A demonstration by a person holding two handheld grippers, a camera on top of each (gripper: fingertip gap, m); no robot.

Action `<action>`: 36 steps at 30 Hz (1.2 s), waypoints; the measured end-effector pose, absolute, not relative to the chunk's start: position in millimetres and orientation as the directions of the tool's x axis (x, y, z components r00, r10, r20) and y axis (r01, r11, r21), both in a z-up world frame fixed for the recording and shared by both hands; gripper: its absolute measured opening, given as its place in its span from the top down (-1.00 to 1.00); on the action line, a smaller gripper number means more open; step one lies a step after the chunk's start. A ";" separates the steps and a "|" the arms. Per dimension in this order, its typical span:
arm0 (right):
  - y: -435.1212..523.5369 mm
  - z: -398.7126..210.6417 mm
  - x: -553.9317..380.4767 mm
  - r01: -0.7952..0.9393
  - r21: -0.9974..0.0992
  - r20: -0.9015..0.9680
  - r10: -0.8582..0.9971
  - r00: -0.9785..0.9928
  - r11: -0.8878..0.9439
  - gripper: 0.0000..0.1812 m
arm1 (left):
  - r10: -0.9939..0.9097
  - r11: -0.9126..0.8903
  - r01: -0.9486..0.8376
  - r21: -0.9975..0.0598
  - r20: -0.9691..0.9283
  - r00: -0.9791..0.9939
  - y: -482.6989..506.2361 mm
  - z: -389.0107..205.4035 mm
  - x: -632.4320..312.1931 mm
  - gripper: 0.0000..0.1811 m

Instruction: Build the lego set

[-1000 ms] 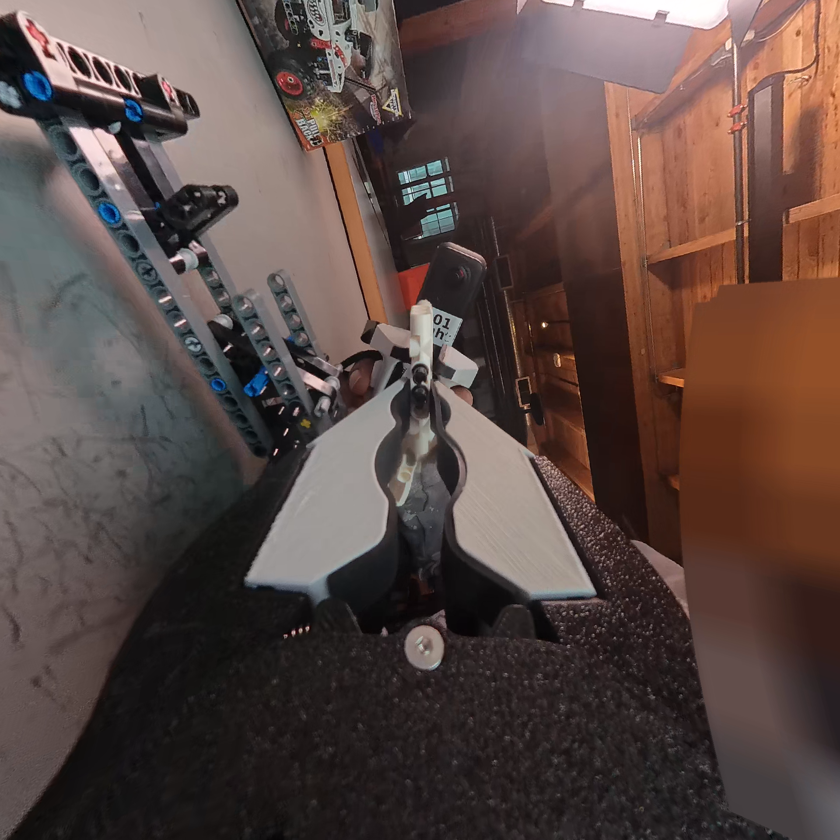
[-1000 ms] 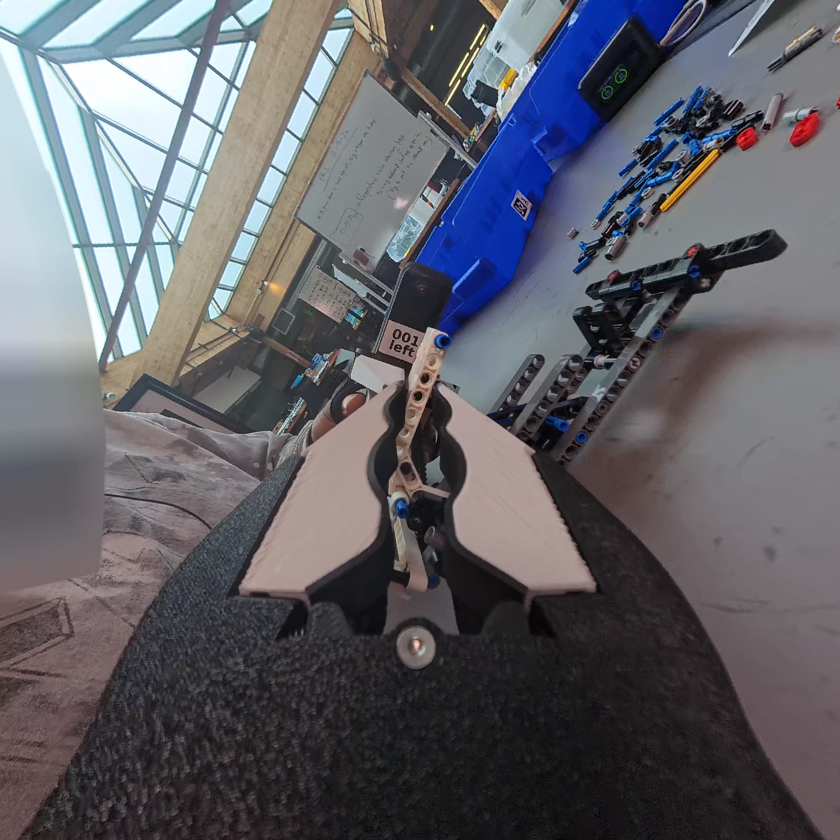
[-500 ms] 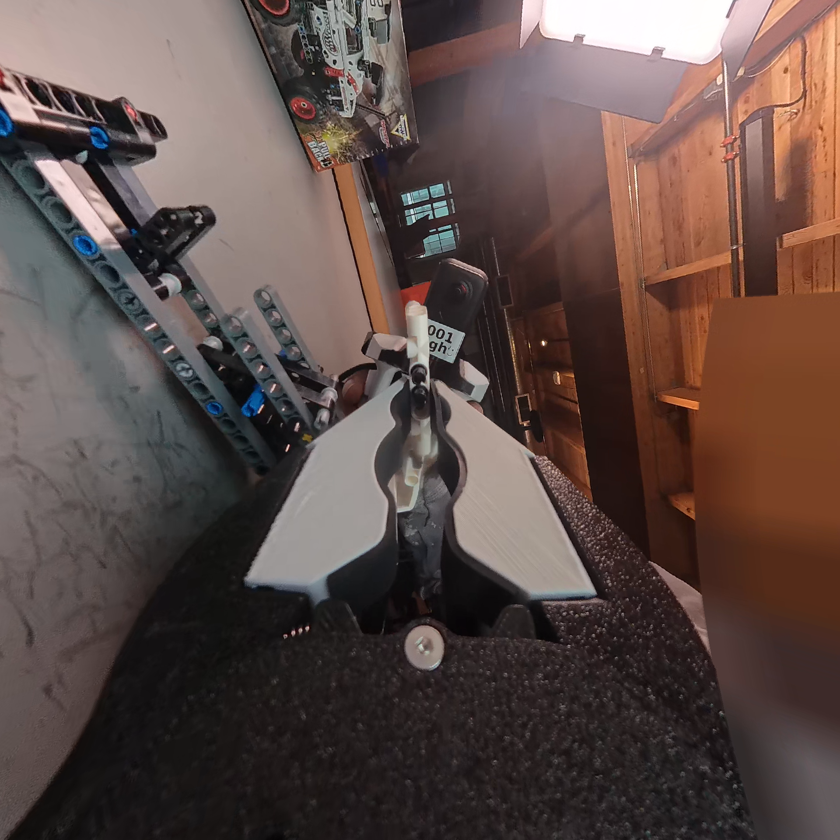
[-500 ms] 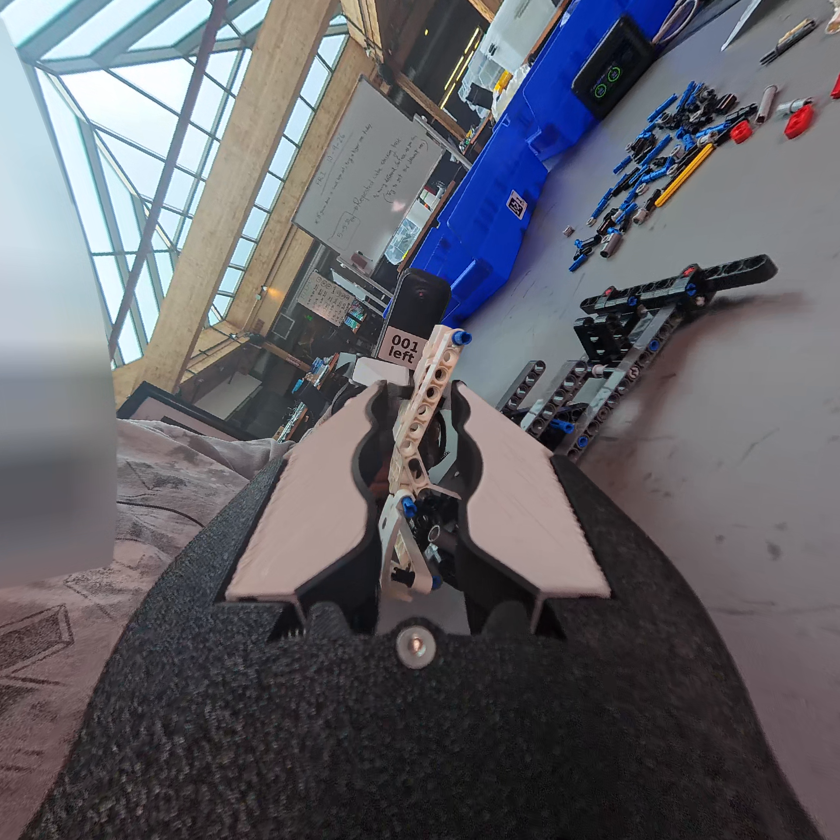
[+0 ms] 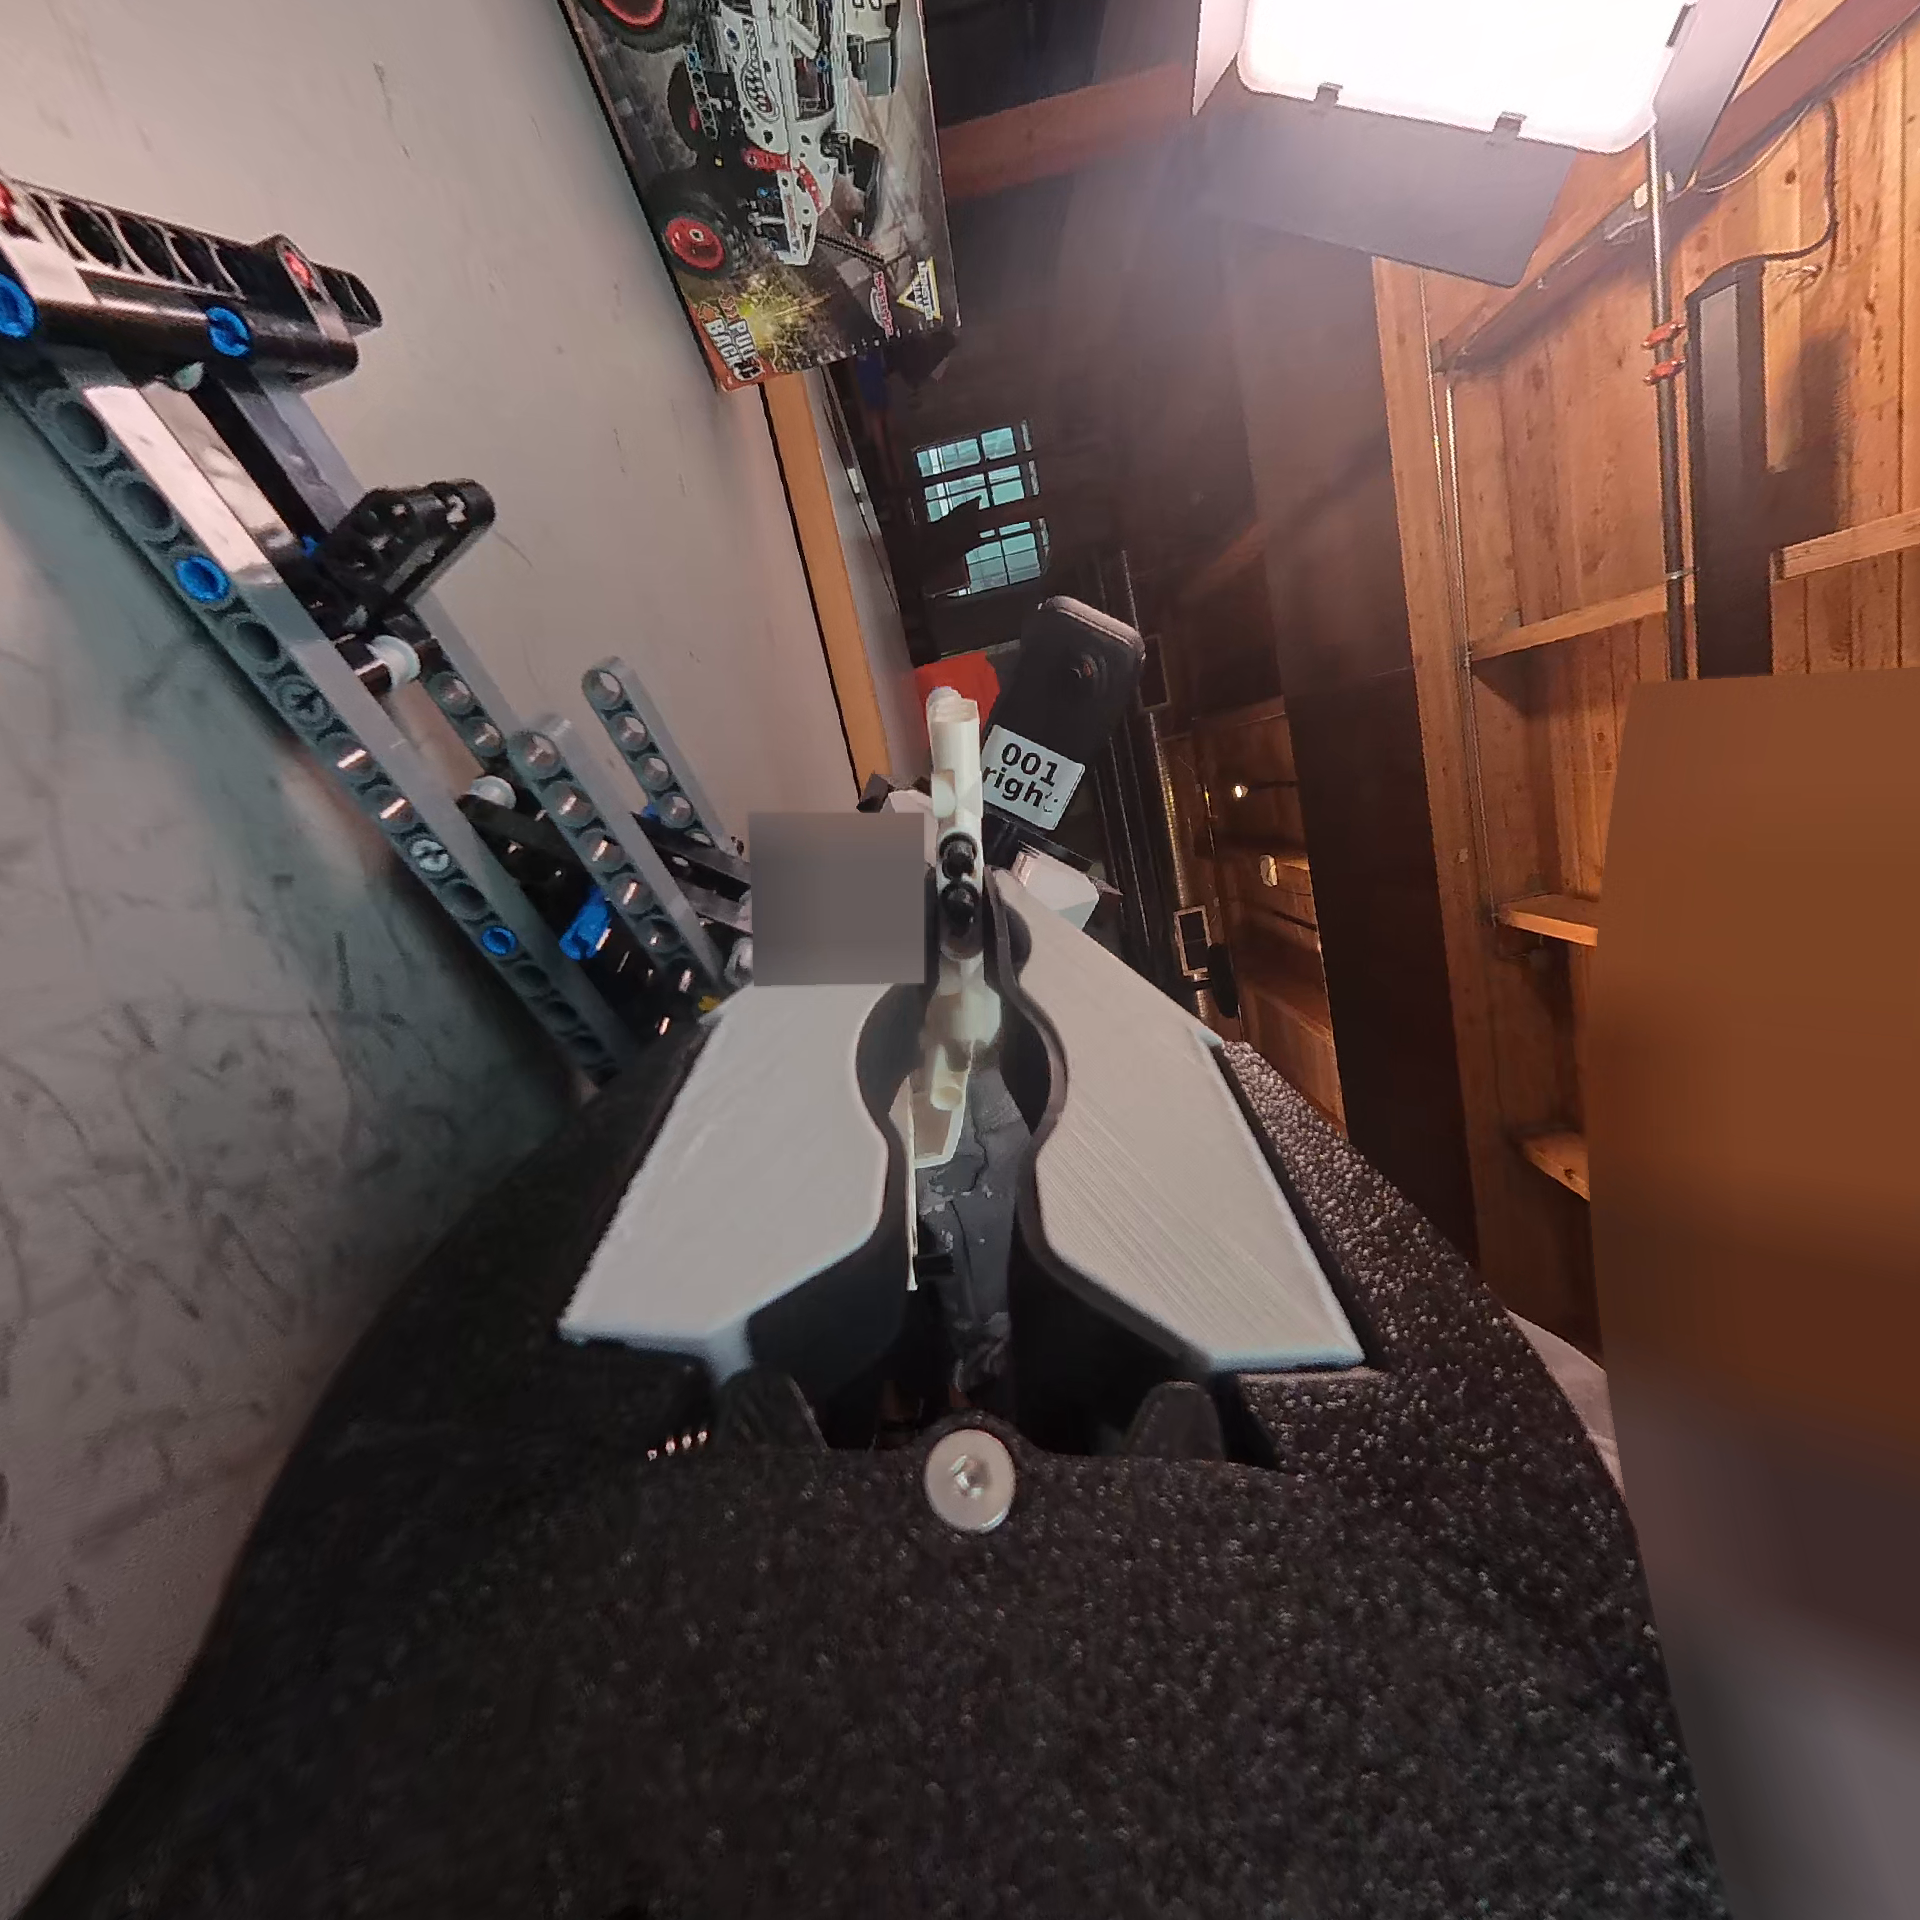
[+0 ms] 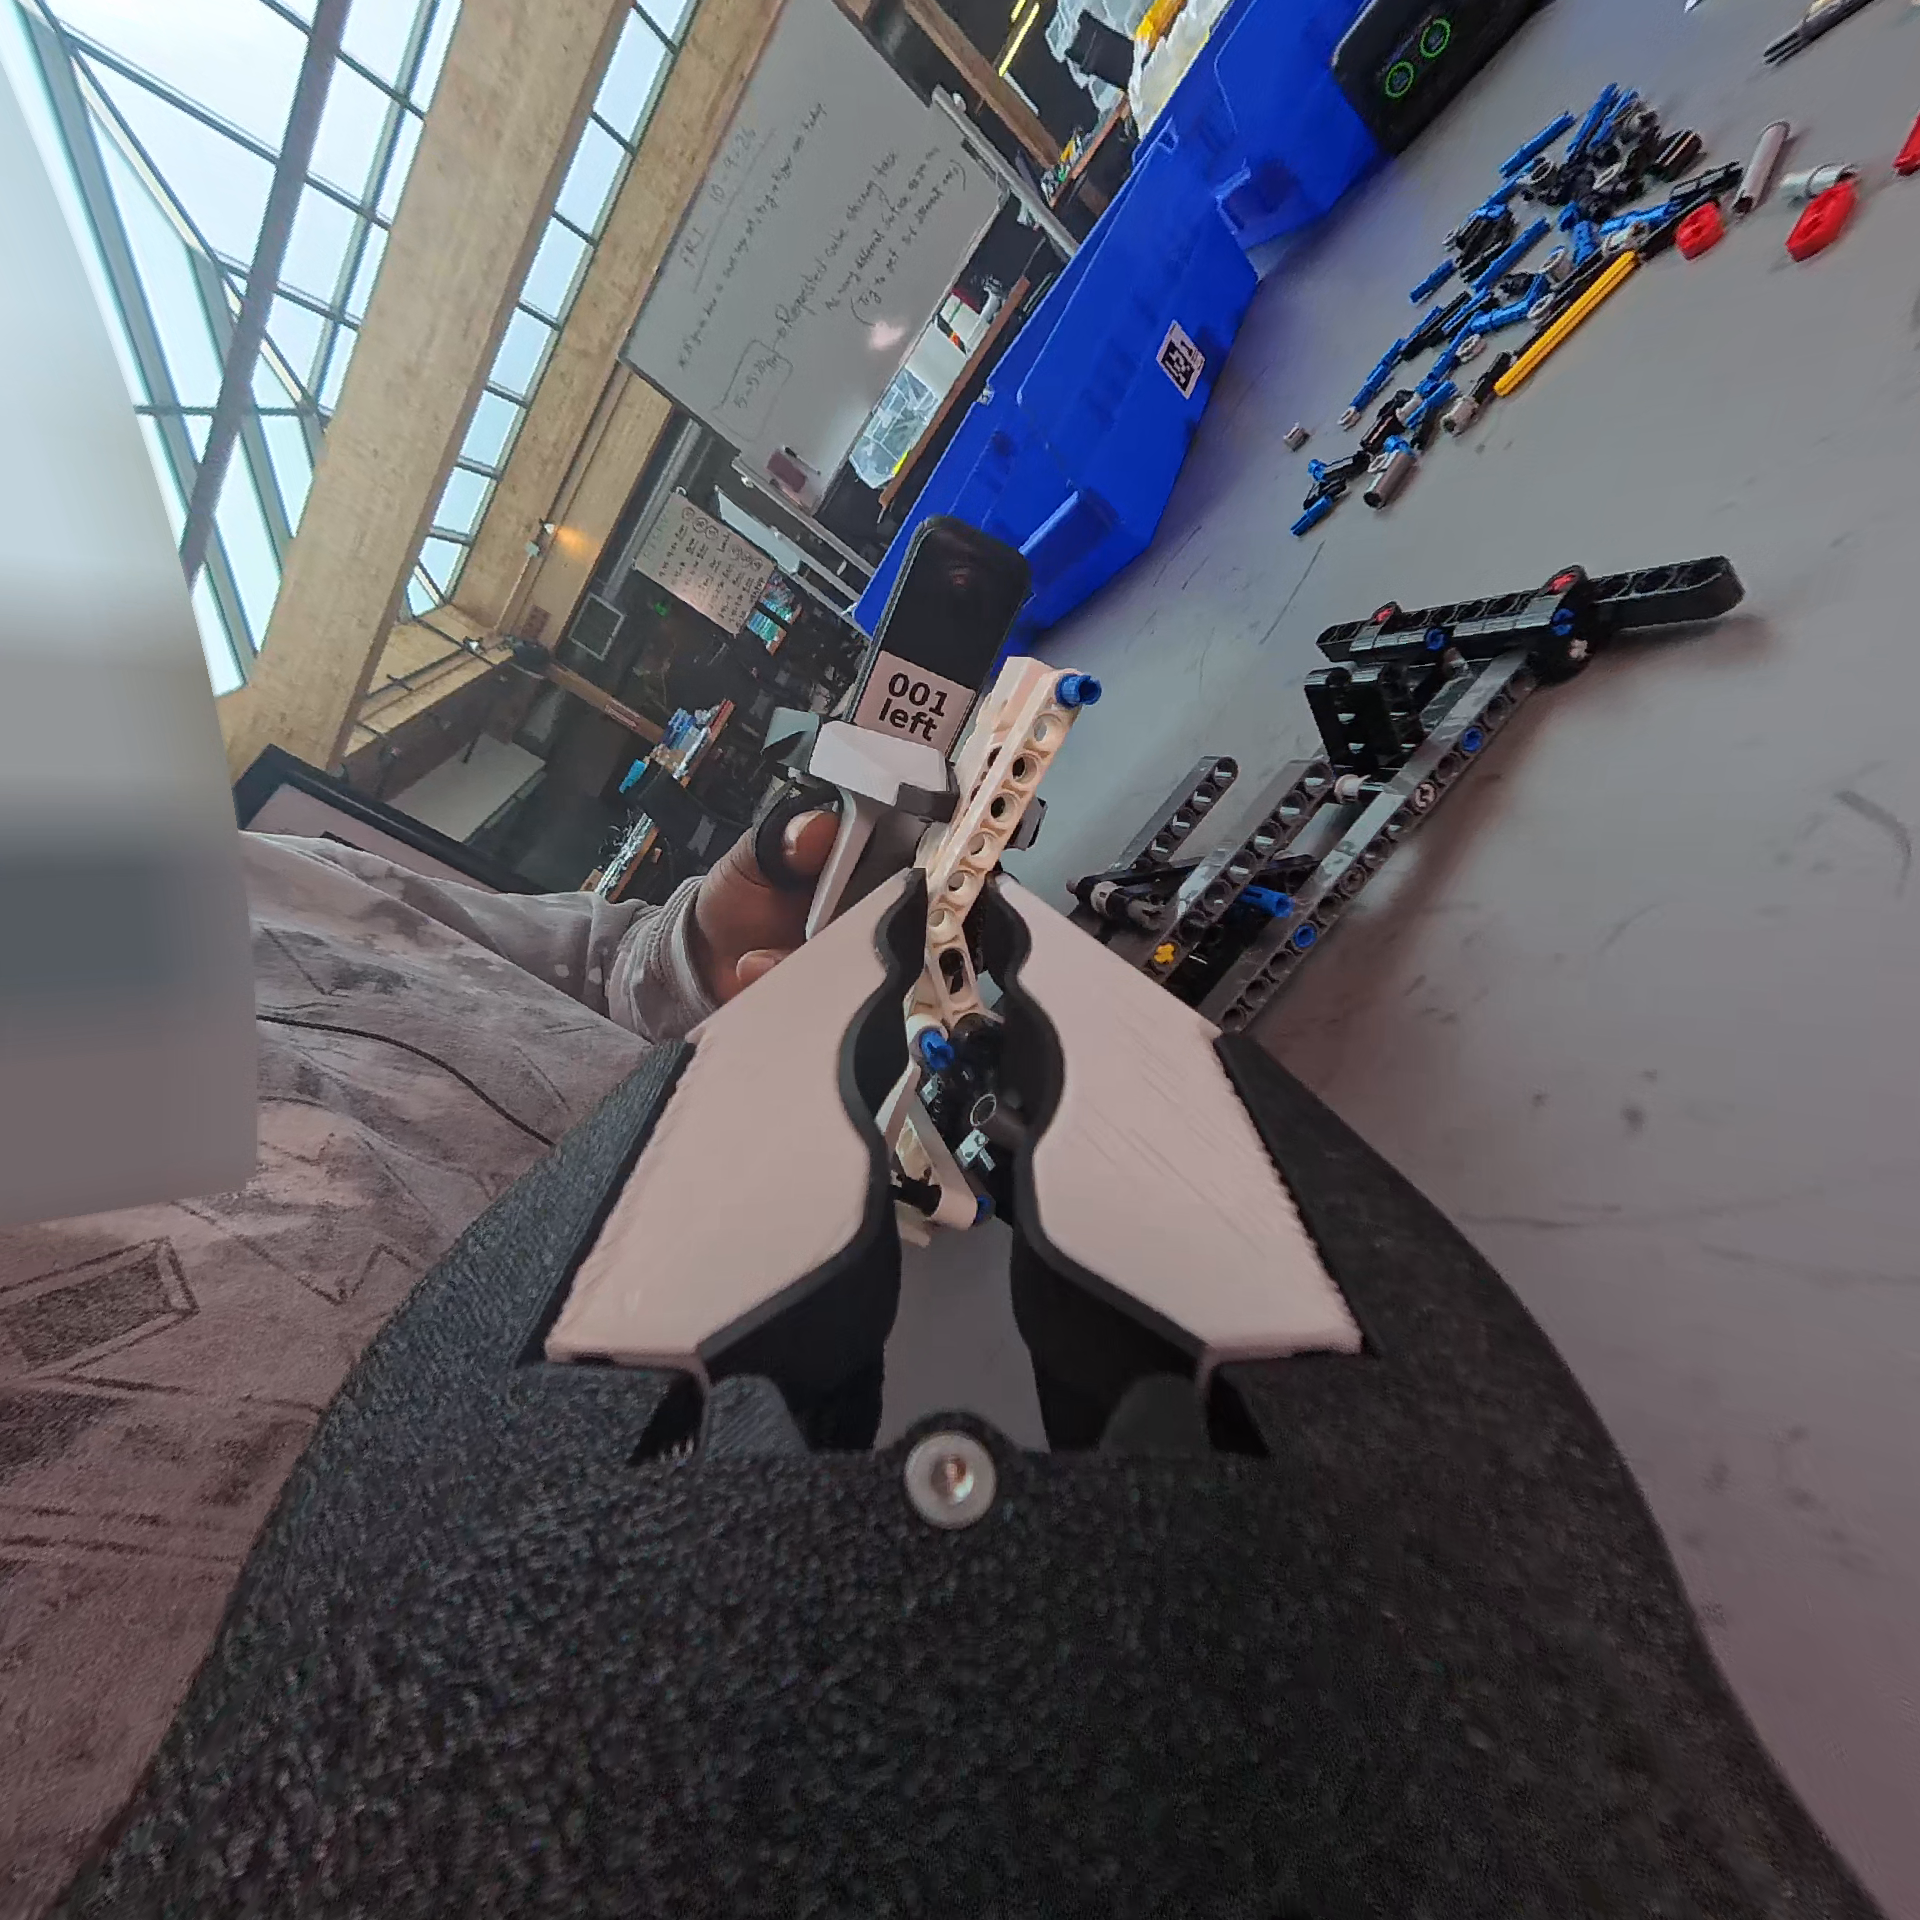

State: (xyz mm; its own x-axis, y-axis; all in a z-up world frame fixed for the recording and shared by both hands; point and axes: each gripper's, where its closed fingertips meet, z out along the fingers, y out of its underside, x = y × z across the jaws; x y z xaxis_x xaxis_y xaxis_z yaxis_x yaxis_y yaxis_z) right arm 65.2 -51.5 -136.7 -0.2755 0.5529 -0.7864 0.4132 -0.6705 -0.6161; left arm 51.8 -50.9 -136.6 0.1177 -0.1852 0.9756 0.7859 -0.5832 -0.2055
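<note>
Looking forward along each gripper's own two fingers, both rolled so the grey table (image 5: 312,1039) stands steeply tilted; left wrist view facing wooden shelving (image 5: 1558,623), right wrist view facing windows (image 6: 208,312) and whiteboard (image 6: 810,229); pointing at each other at close range, sharing the white beam (image 5: 956,790) and the dark frame assembly (image 6: 1403,790)

Left wrist view: bright rectangular white lamp panel (image 5: 1444,62) above and right of the jaws blows out with hazy flare; wooden plank wall (image 5: 1538,727) beyond is warm and dim. Right wrist view: daylight from tall glass windows (image 6: 208,343) upper left of the jaws, mild overexposure. Strong fisheye bending at edges. Near black foam gripper body (image 6: 935,1662) is soft; slight motion blur.
</note>
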 end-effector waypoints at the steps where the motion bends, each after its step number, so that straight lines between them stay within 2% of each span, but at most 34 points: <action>1: -51.7 -136.8 65.0 0.409 -0.612 -0.790 0.549 -0.273 -0.677 0.90 | -0.183 -0.580 0.789 -0.202 0.976 0.115 -51.0 -136.5 51.9 0.93; 10: -53.5 -136.8 64.2 0.397 -0.628 -0.776 0.574 -0.261 -0.669 0.90 | -0.148 -0.554 0.829 -0.072 0.989 -0.013 -51.6 -135.8 52.8 0.94; 15: -56.3 -137.4 64.0 0.401 -0.653 -0.754 0.600 -0.267 -0.643 0.90 | -0.157 -0.551 0.822 -0.145 0.985 0.068 -52.8 -136.5 52.9 0.94; 25: -67.3 -137.7 66.3 0.456 -0.688 -0.719 0.617 -0.322 -0.564 0.91 | -0.162 -0.601 0.789 -0.128 0.986 0.037 -62.1 -136.8 54.9 0.94; 28: -66.8 -137.2 63.6 0.452 -0.673 -0.735 0.599 -0.318 -0.585 0.87 | -0.158 -0.604 0.785 -0.137 0.986 0.051 -63.8 -136.7 52.0 0.94; 30: -62.5 -135.1 61.3 0.438 -0.635 -0.771 0.556 -0.310 -0.636 0.78 | -0.157 -0.613 0.779 -0.131 0.987 0.043 -64.3 -136.3 55.5 0.94; 36: -53.5 -136.0 56.4 0.420 -0.585 -0.810 0.517 -0.276 -0.693 0.88 | -0.156 -0.610 0.784 -0.117 0.987 0.026 -61.1 -137.0 60.4 0.94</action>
State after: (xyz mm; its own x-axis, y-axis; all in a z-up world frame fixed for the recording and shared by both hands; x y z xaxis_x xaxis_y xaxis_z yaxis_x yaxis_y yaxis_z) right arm 56.4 -53.5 -136.0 -0.2758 0.5168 -0.8104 0.4202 -0.6935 -0.5853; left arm 60.4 -61.1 -137.0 0.0260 -0.1560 0.9874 0.7836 -0.6101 -0.1170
